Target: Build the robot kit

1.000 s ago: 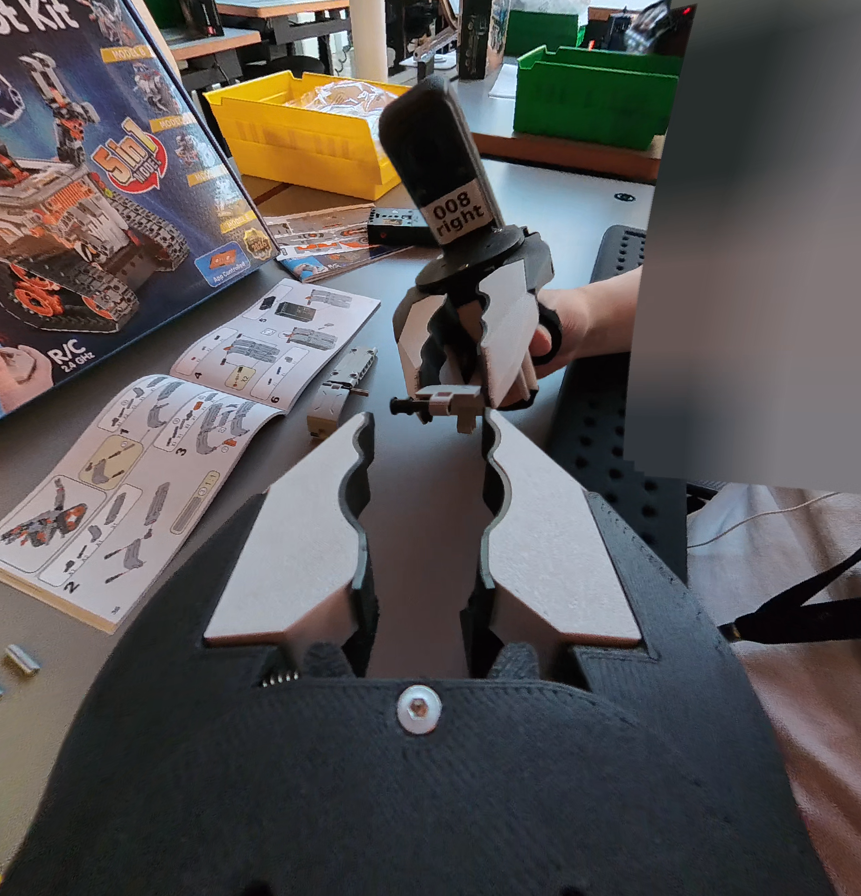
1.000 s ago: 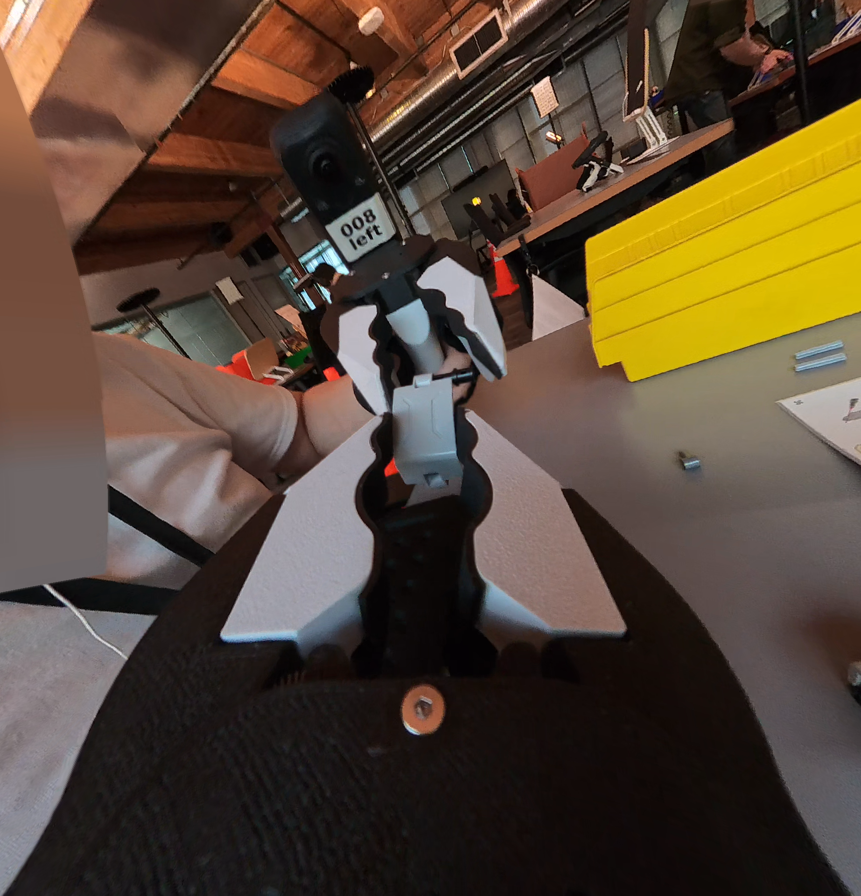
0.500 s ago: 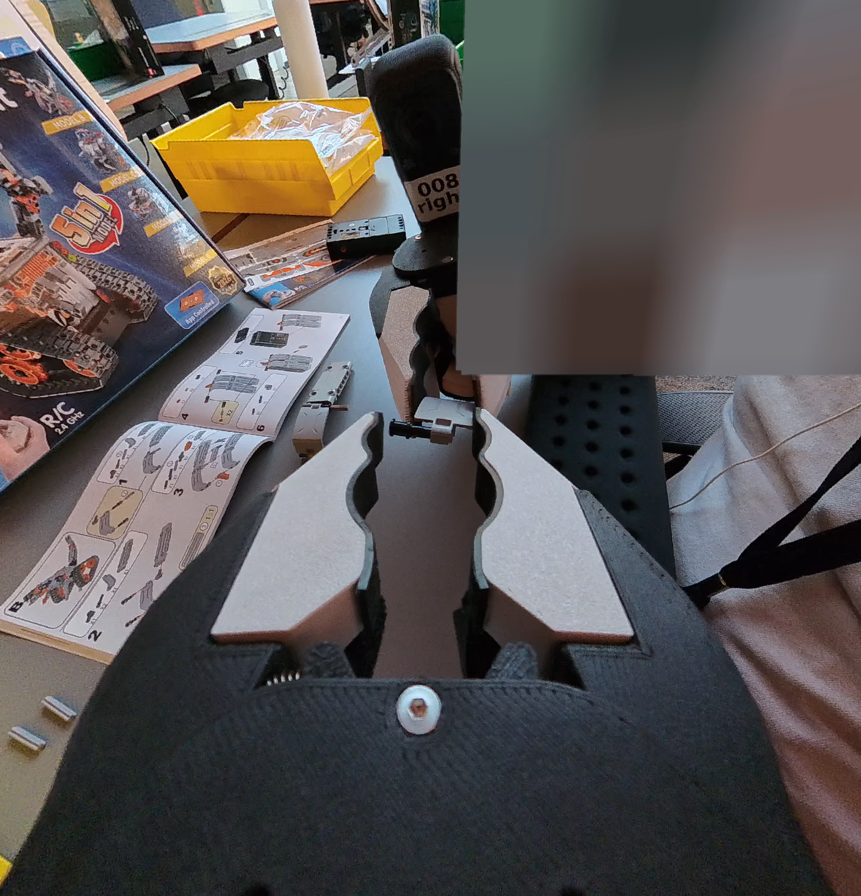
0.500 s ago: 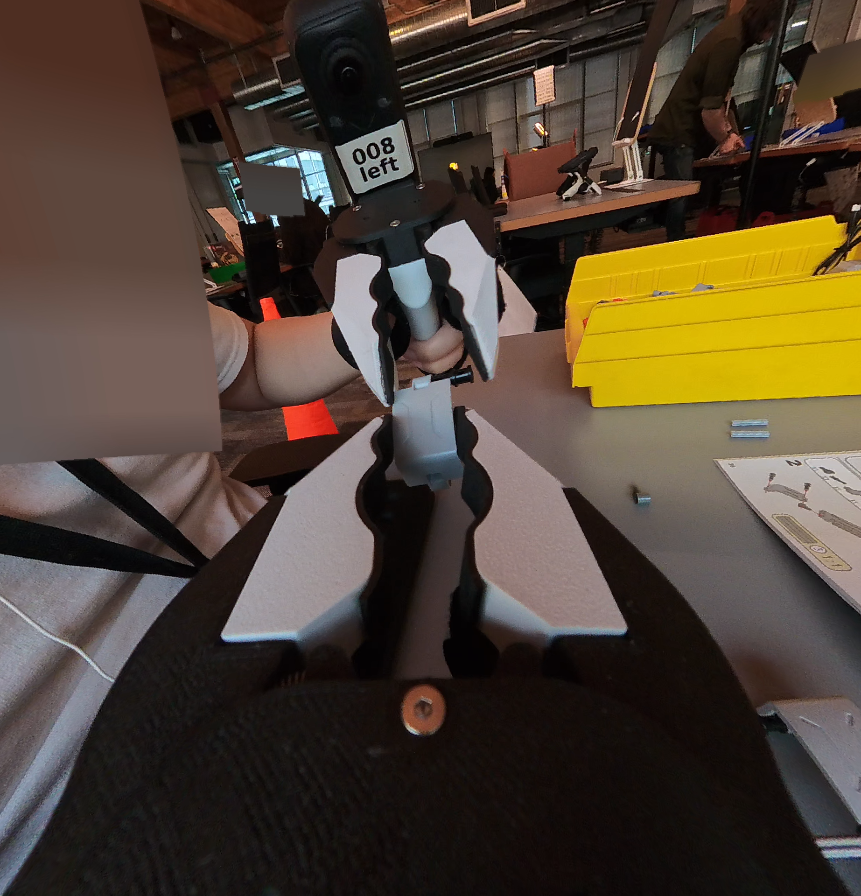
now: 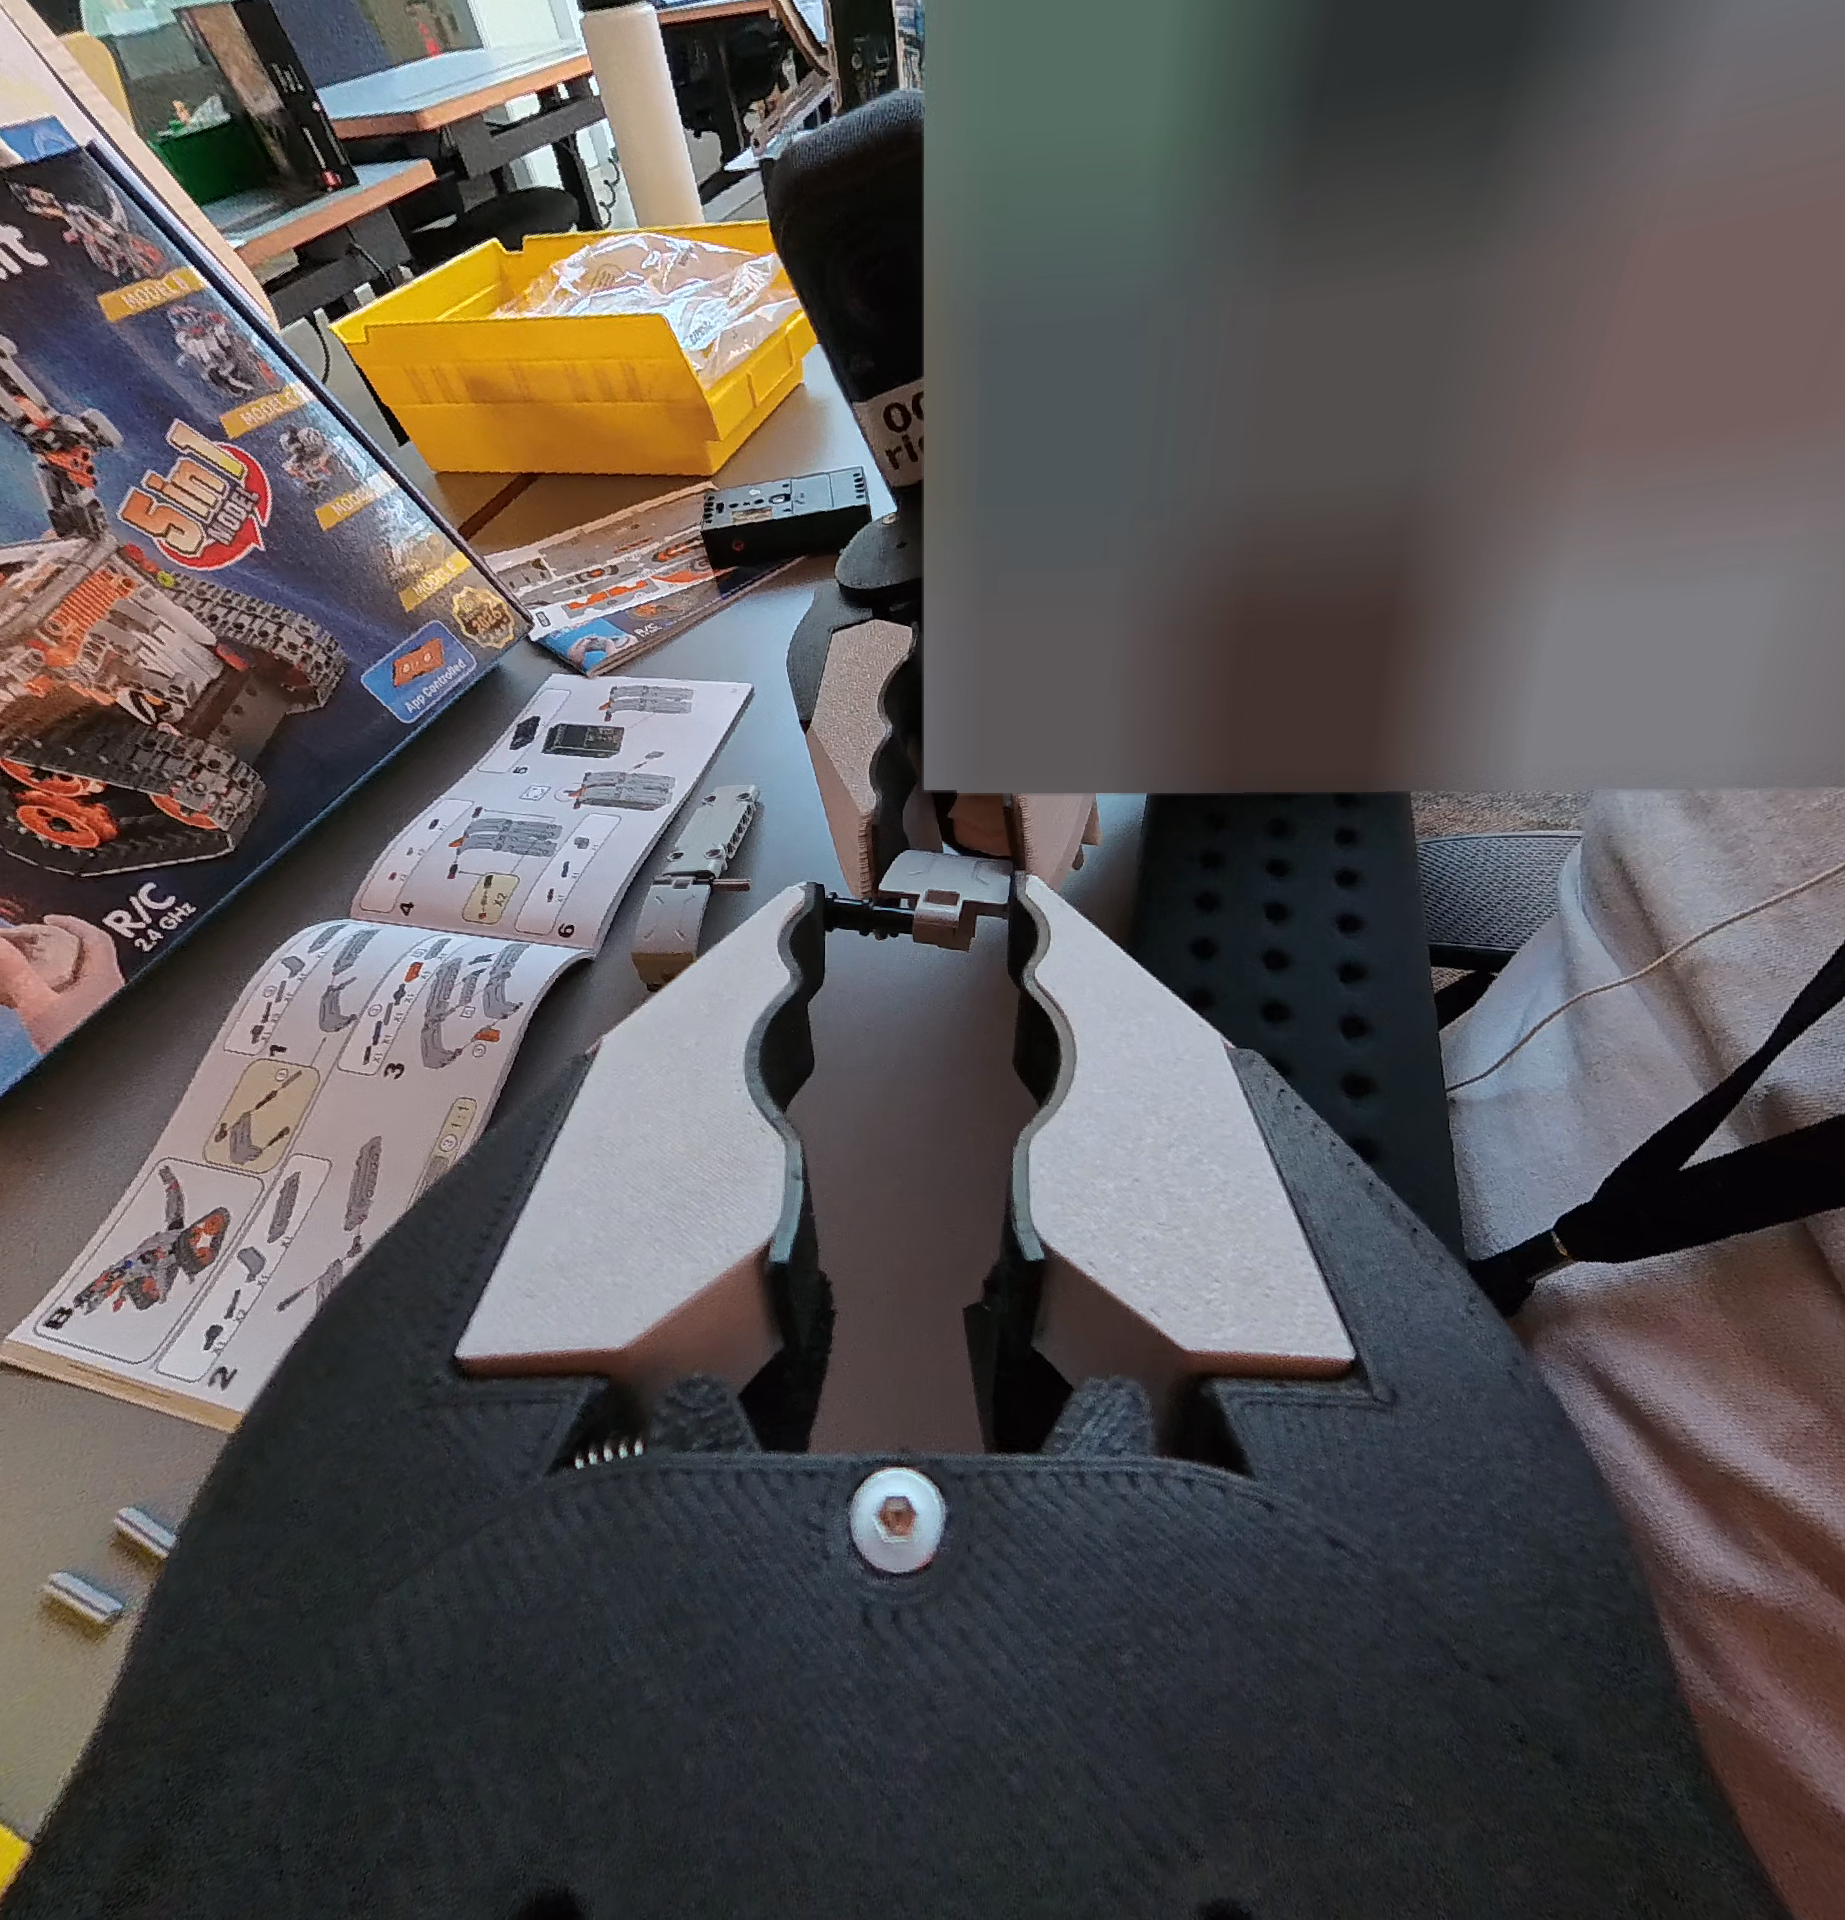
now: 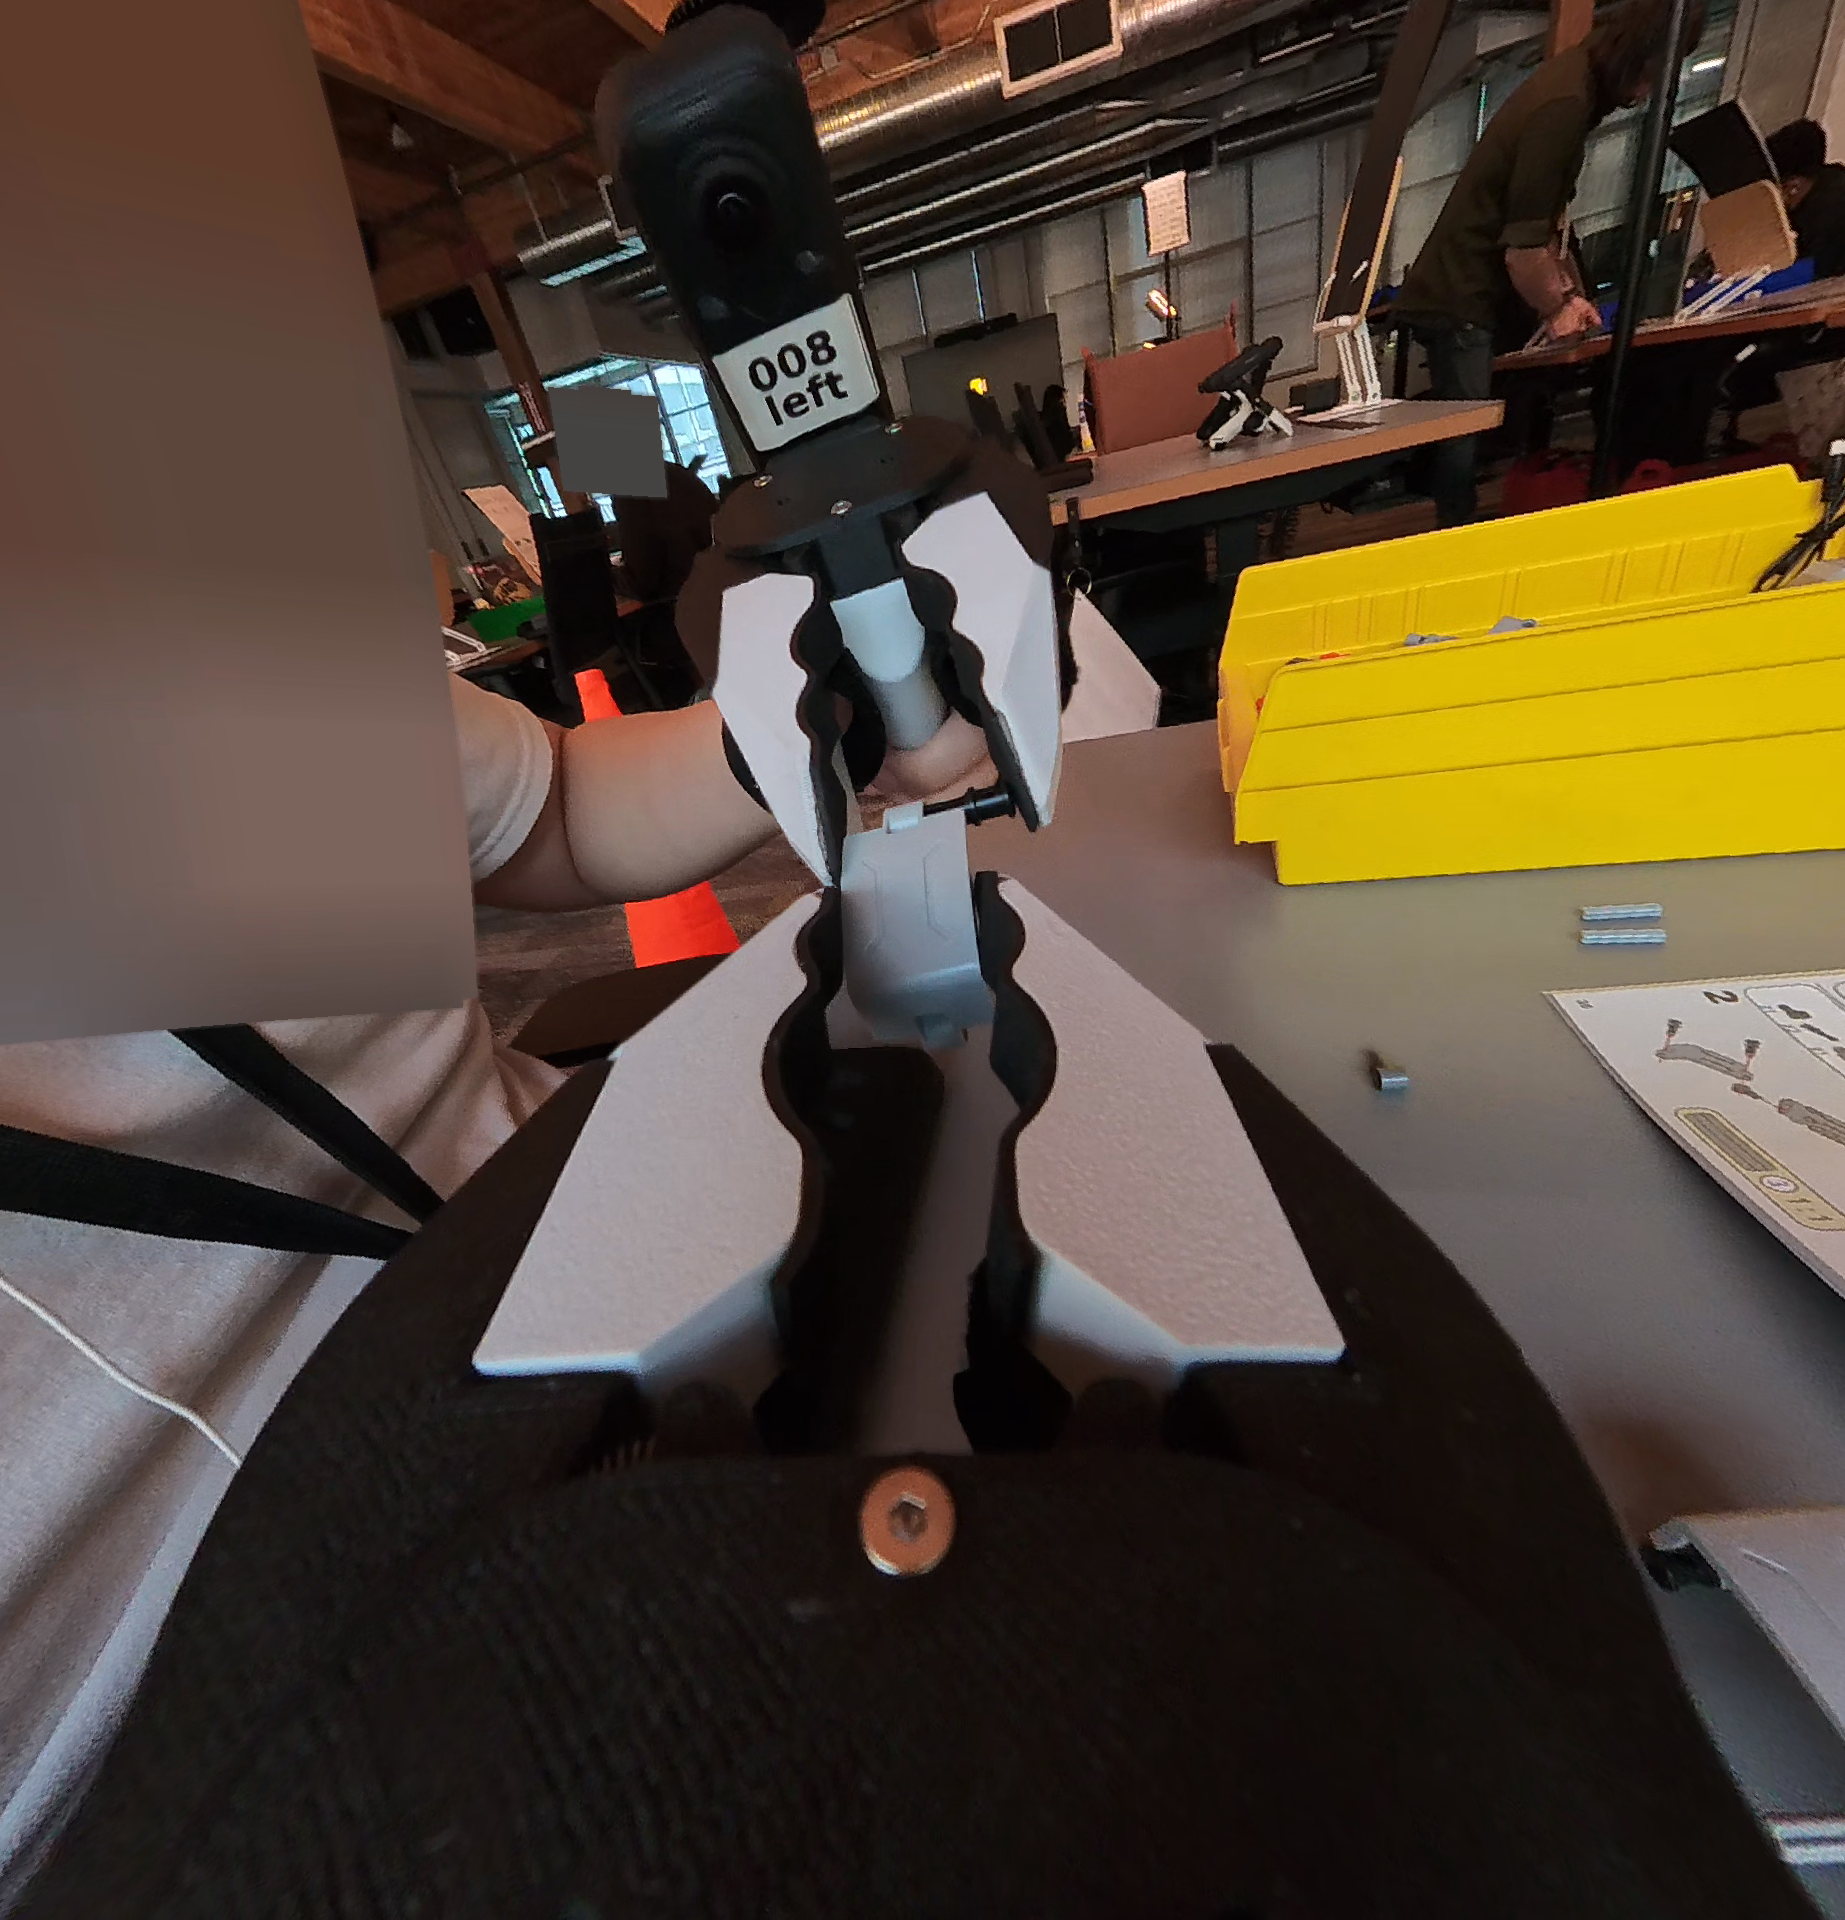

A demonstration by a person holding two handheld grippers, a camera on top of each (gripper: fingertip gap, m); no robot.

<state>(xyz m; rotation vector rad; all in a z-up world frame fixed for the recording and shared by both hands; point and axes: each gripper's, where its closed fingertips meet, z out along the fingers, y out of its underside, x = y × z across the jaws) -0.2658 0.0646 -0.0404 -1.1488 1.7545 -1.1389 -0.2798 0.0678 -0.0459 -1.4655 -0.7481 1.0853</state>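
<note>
Right gripper (image 6: 913, 914) is clamped tight on a grey building-block piece (image 6: 913, 935), holding it up off the table with a black pin (image 6: 975, 805) jutting out of its far end. Facing it, tip to tip, is the left gripper (image 5: 913, 914), its fingers spread wide with nothing gripped. The grey piece (image 5: 939, 899) sits right at the left gripper's tips, and the black pin (image 5: 864, 916) reaches across the gap, its end touching or just beside the left-hand finger (image 5: 689, 1091); whether it truly touches, I cannot tell. The other finger stands just beside the piece.

Moving outward in the left wrist view: just left of the fingers a second grey part (image 5: 694, 883) lies on the grey table (image 5: 66, 1195), beside an open instruction booklet (image 5: 378, 1039). Left again stands a big blue kit box (image 5: 170, 571). Farther off lies a small black module (image 5: 788, 514) on a leaflet, and behind it a yellow bin (image 5: 575, 374) holding a plastic bag. Near left, two small grey pegs (image 5: 118, 1558) rest on the table.

In the right wrist view, stacked yellow bins (image 6: 1552, 717) sit far right
</note>
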